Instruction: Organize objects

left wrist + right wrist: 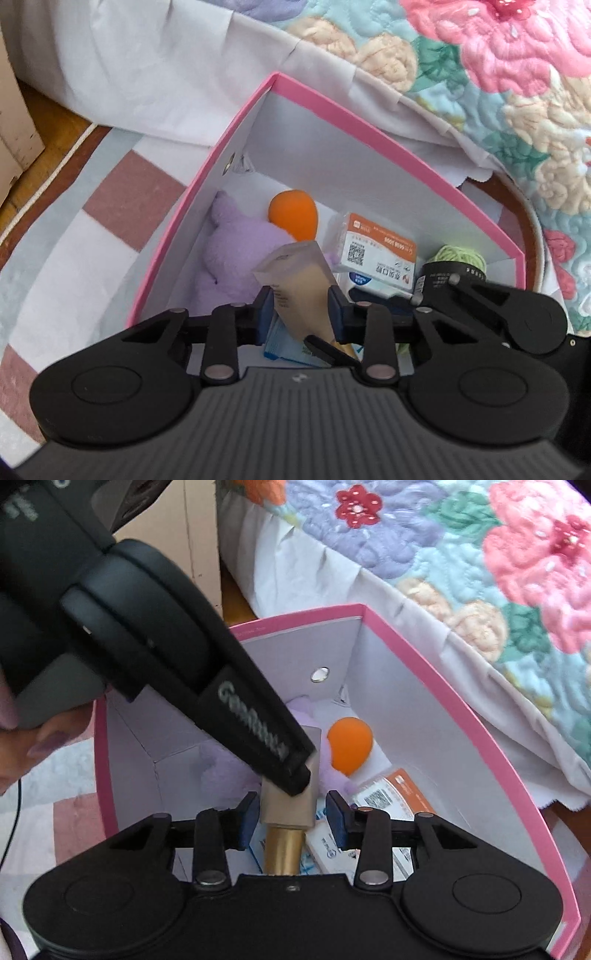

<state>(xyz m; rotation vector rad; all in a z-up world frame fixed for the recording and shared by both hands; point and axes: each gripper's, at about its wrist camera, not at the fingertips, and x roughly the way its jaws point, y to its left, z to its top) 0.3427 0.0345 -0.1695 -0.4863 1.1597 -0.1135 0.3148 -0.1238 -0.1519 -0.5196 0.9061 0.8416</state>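
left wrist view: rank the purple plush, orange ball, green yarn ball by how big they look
1. purple plush, largest, though partly hidden by the tube.
2. orange ball.
3. green yarn ball, smallest showing; the other gripper hides part, so its true size is unsure.

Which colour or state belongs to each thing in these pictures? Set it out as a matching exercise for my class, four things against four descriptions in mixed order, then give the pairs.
Things
1. plush toy
2. ball
3. tube
4. yarn

Descriptions
A. orange, lying in the pink box
B. beige, clamped in the left gripper
C. green
D. purple

Pairs: 1-D, 2-A, 3-B, 4-C
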